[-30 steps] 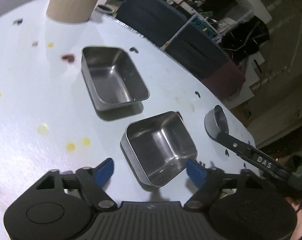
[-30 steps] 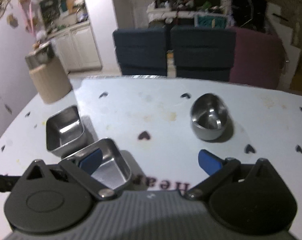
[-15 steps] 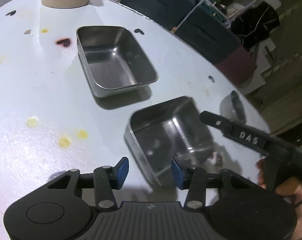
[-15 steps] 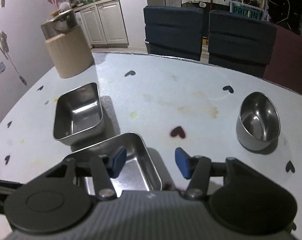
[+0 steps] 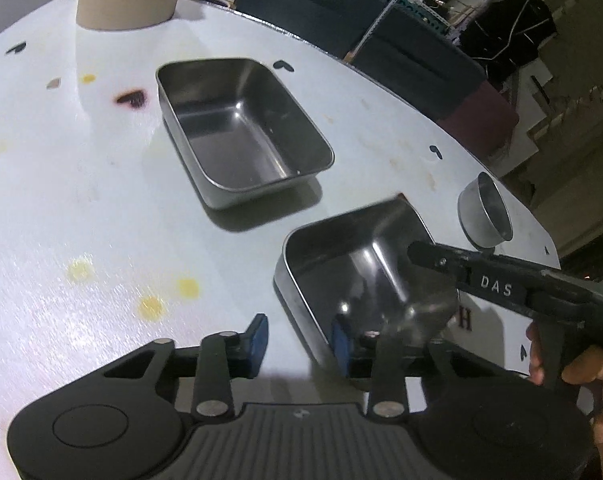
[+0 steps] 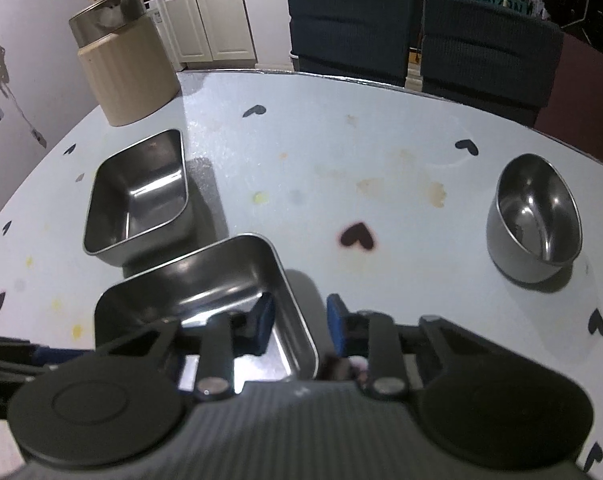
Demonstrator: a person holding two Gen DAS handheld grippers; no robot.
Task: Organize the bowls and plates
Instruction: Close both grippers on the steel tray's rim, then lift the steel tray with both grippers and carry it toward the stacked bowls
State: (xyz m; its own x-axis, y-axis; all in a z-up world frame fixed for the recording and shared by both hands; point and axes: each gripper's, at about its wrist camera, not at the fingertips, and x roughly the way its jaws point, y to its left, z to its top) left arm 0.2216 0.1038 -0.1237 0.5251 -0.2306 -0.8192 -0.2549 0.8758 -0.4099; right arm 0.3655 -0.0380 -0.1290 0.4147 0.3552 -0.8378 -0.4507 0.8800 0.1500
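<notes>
Left wrist view: left hand-held gripper [image 5: 297,342] narrowing astride the near rectangular steel tray's [image 5: 353,276] wall at 5 o'clock; right hand-held gripper [image 6: 299,326] closing astride the opposite wall. Risking uneven pulls tipping it. Pad contact staying blurred; round bowl [image 6: 533,216] sitting well apart at 2 o'clock.

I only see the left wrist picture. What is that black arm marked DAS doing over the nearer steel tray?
Observer: That is the right gripper. Its jaws straddle one side wall of the nearer rectangular steel tray. They have just been closing but do not press yet.
Operator: Is anything in the round bowl?
Observer: No, the round steel bowl is empty.
Operator: What tops the beige tub?
Observer: A lidded metal pot sits on the beige ribbed container.
</notes>
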